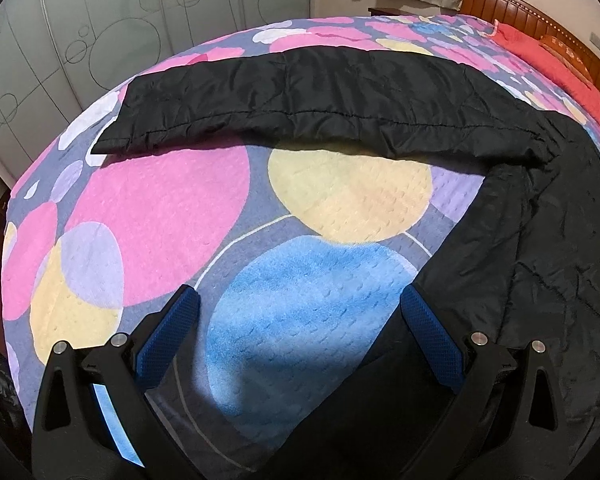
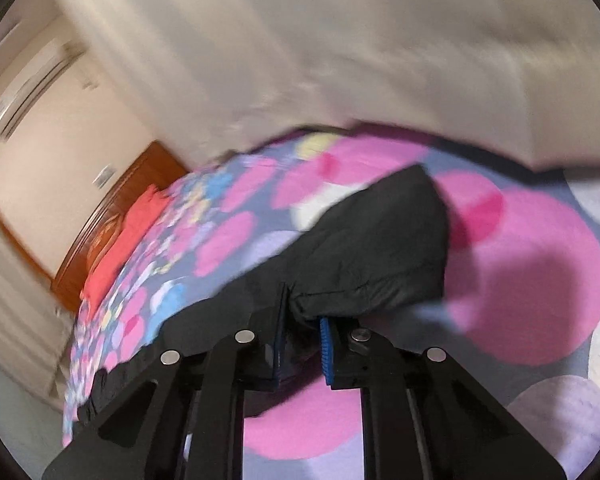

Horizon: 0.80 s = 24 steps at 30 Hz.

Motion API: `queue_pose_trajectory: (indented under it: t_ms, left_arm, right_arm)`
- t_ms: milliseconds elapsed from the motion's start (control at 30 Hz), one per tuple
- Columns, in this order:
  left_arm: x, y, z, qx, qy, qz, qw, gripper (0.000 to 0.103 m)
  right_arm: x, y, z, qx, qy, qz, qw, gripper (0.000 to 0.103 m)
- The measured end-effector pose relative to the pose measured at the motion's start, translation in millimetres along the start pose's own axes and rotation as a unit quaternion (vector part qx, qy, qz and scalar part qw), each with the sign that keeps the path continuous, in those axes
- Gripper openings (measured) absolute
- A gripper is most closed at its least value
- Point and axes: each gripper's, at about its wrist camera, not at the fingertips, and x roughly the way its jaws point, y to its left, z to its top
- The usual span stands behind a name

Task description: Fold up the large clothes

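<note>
A large black quilted garment point(image 1: 548, 240) lies on a bed with a circle-patterned blanket point(image 1: 172, 216). One long sleeve point(image 1: 300, 100) stretches left across the far part of the bed. My left gripper point(image 1: 300, 312) is open and empty, low over the blanket, with its right finger beside the garment's edge. In the blurred right wrist view, my right gripper point(image 2: 304, 332) is shut on the black sleeve point(image 2: 372, 248) near its end and holds it just above the blanket point(image 2: 540, 272).
A wooden headboard point(image 1: 540, 16) and a red cover point(image 1: 560, 68) are at the bed's far right. A patterned wardrobe point(image 1: 100, 40) stands beyond the far left edge. Curtains point(image 2: 340, 60) hang behind the bed.
</note>
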Motion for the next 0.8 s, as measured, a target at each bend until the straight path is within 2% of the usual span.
queue_pose_trajectory:
  t_ms: [167,333,433,533,800]
  left_arm:
    - [1,0,1,0.000,-0.001,0.001,1.0000,0.101]
    - [0,-1,0,0.000,0.000,0.000,1.0000,0.101]
    - [1,-1,0,-0.001,0.001,-0.002,1.0000,0.101]
    - [1,-1,0,-0.001,0.001,-0.002,1.0000,0.101]
    - [1,-1,0,-0.002,0.000,-0.002,1.0000,0.101]
  right_arm:
    - [-19,89,-18,-0.110,-0.002,0.053,0.993,0.014]
    - [-21,180,-59,-0.197,0.025,0.116,0.973,0.014]
    - [-21,220,-87,-0.226,0.050,0.146,0.962,0.014]
    - [-21,269,-123,-0.266,0.075,0.178,0.944,0.014]
    - [-17,351,-216,-0.349,0.141,0.234,0.896,0.014]
